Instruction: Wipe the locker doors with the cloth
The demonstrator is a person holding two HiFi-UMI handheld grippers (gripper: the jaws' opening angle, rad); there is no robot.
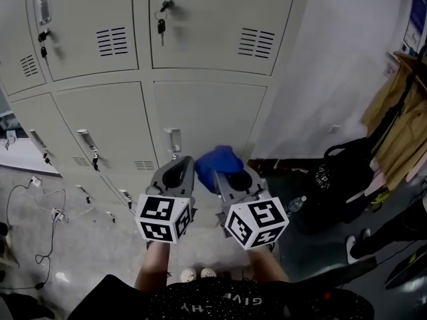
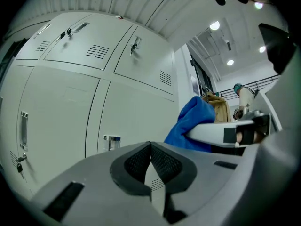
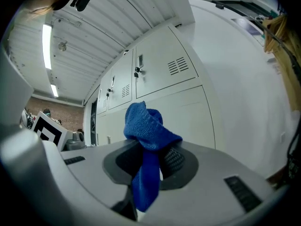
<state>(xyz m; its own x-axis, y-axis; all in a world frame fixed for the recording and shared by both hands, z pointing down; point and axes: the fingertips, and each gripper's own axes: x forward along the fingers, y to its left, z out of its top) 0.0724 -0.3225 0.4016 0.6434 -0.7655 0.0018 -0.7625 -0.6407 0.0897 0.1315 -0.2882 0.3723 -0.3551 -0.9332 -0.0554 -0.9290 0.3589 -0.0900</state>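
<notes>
Closest to the head camera is the person's dark shirt, with both forearms reaching forward from it; each hand holds a gripper topped by its marker cube, the two side by side and near each other.

Left gripper has its jaws together with nothing between them, as the left gripper view shows at the jaw tips; it points at the lower row of the lockers.

Right gripper is clamped on the blue cloth; in the right gripper view the cloth bunches up above the jaws and a strip of it hangs down between them; the left gripper view shows the same cloth off to its right, carried on the other gripper.

Cloth and jaws sit in front of the lower right locker door, near its bottom edge; whether the cloth touches the door cannot be told.

On the upper door a bunch of keys hangs from the lock; right of the lockers stands a white wall, with a black bag on the floor below it; cables lie on the floor at the left.
</notes>
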